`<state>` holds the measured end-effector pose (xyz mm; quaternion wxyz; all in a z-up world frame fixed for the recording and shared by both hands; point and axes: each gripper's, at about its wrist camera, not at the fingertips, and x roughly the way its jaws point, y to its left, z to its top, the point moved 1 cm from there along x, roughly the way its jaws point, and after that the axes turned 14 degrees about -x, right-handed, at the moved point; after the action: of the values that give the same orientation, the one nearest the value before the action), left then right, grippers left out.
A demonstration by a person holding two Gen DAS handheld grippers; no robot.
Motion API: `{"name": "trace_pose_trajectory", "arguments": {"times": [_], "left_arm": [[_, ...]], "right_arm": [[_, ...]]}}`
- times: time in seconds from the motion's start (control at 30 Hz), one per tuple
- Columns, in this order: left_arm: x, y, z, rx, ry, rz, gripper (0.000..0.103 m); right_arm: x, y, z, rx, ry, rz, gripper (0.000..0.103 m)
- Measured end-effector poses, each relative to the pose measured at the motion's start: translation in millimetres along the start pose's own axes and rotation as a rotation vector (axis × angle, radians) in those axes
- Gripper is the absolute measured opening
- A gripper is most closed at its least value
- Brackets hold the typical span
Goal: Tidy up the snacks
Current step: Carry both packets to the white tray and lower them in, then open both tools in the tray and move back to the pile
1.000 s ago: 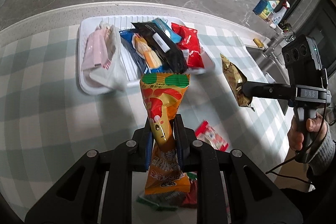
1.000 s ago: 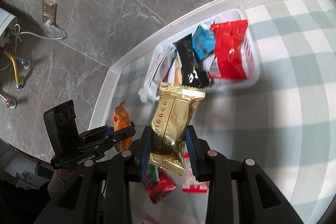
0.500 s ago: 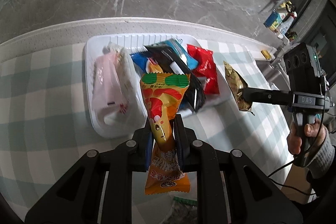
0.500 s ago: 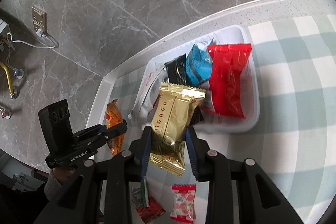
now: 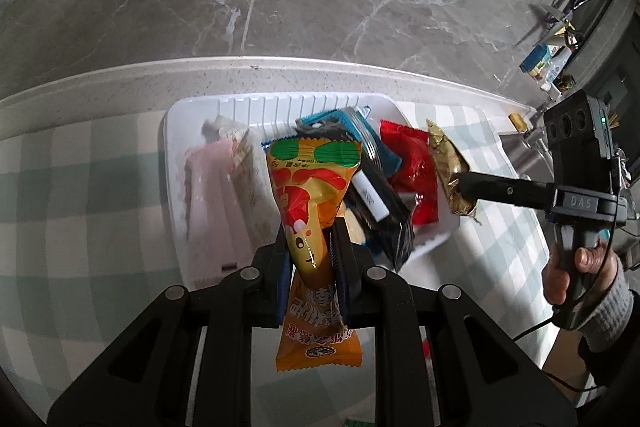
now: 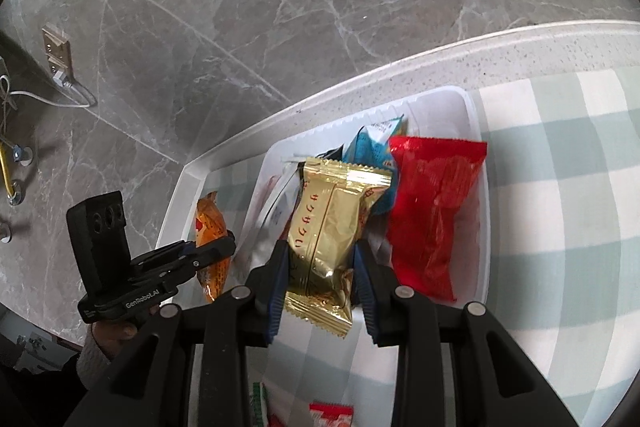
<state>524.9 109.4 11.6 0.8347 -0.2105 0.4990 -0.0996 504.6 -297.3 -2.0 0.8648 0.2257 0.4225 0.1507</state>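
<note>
My left gripper (image 5: 310, 243) is shut on an orange snack packet (image 5: 310, 195) and holds it above the near part of the white tray (image 5: 280, 105). My right gripper (image 6: 320, 259) is shut on a gold packet (image 6: 330, 223) over the tray's near edge (image 6: 482, 227). The tray holds a pink packet (image 5: 212, 195), a black packet (image 5: 380, 203), a blue packet (image 5: 352, 125) and a red packet (image 6: 432, 211). The right gripper and gold packet (image 5: 448, 171) show in the left wrist view; the left gripper and orange packet (image 6: 212, 243) show in the right wrist view.
The tray sits on a green-checked cloth (image 5: 80, 195) near the table's far edge (image 5: 280, 67), with grey marble floor beyond. Loose small packets (image 6: 332, 415) lie on the cloth close below my right gripper. A shelf with bottles (image 5: 548, 63) stands at the far right.
Both grippers have moved forward toward the tray with their packets; the tray now lies under both packets. The loose packets on the cloth have slipped back out of the left view.
</note>
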Motion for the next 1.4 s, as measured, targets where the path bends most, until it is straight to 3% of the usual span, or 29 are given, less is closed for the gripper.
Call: {"name": "trace_pose_trajectory", "arguments": {"times": [0.63, 0.97, 1.07, 1.17, 1.4], "left_arm": [[53.0, -7.8, 25.7, 0.003, 0.026, 0.043, 0.017], [69.6, -14.6, 25.0, 0.039, 0.021, 0.096, 0.019], [68.9, -20.0, 25.4, 0.049, 0.005, 0.107, 0.027], [63.3, -23.2, 26.9, 0.052, -0.011, 0.097, 0.046], [44.9, -30.5, 25.4, 0.063, -0.048, 0.092, 0.047]], "right_arm": [[29.4, -21.9, 8.3, 0.003, 0.041, -0.037, 0.036], [32.4, -14.9, 12.9, -0.074, 0.05, -0.096, 0.037], [32.0, -12.5, 14.2, -0.083, 0.043, -0.101, 0.042], [28.8, -11.1, 14.6, -0.089, 0.035, -0.111, 0.048], [9.4, -2.5, 14.9, -0.095, -0.006, -0.114, 0.05]]}}
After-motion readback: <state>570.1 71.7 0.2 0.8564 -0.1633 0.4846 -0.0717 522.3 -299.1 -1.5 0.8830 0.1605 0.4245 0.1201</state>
